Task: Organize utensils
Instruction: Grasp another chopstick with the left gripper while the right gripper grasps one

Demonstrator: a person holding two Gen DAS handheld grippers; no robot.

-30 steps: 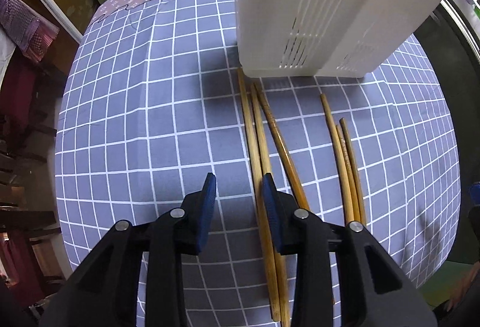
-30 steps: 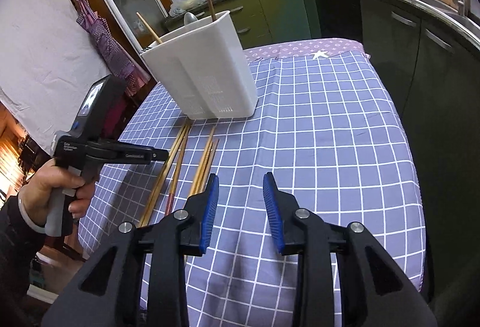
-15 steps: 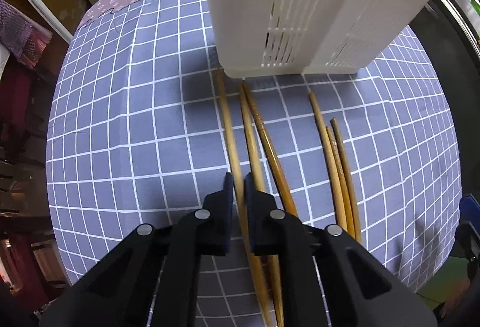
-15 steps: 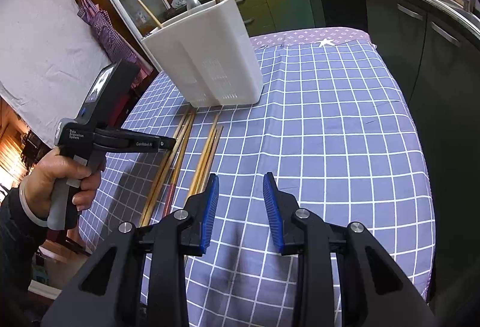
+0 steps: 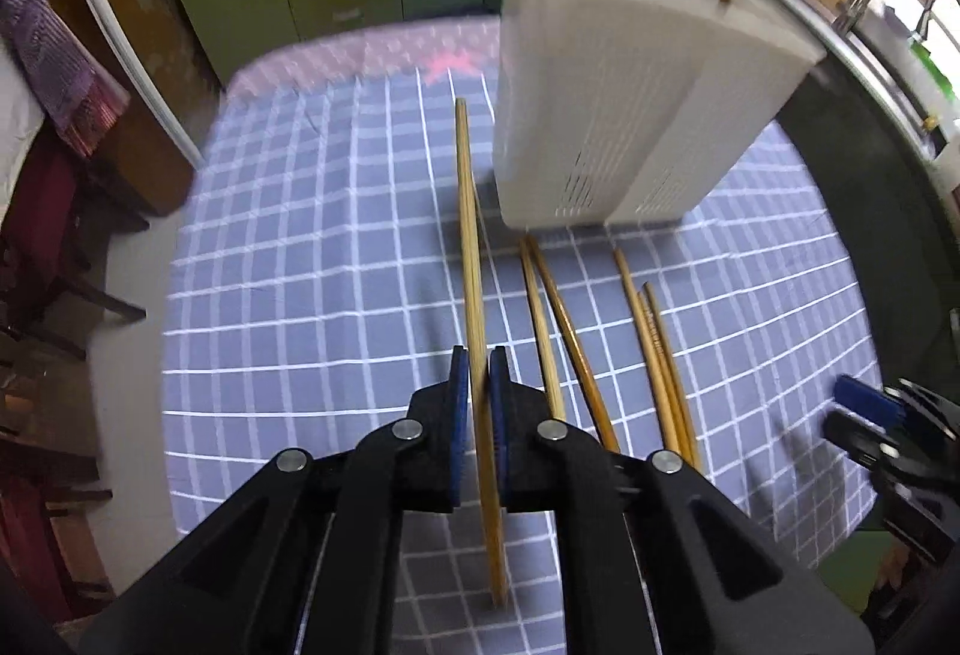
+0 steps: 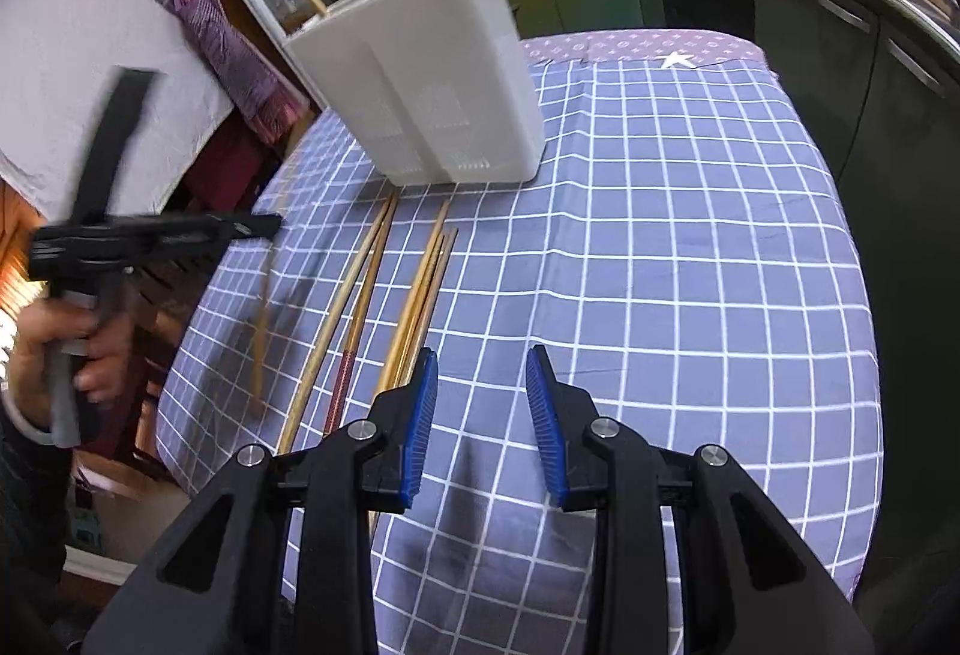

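The left tongs are pinching one chopstick, its tip pointing toward twelve o'clock beside the white holder on the bench. The right tongs are hovering wide apart, gripping nothing. Being gripped off-centre, the stick is at risk of pivoting and slipping out.

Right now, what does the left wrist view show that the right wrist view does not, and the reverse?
Only the left wrist view shows the left tool shut on one chopstick, seen close. Only the right wrist view shows the open right tool with nothing between its pads, and the person's hand on the other handle. Both show the white utensil holder on the checked tablecloth and the loose chopsticks lying in front of it.
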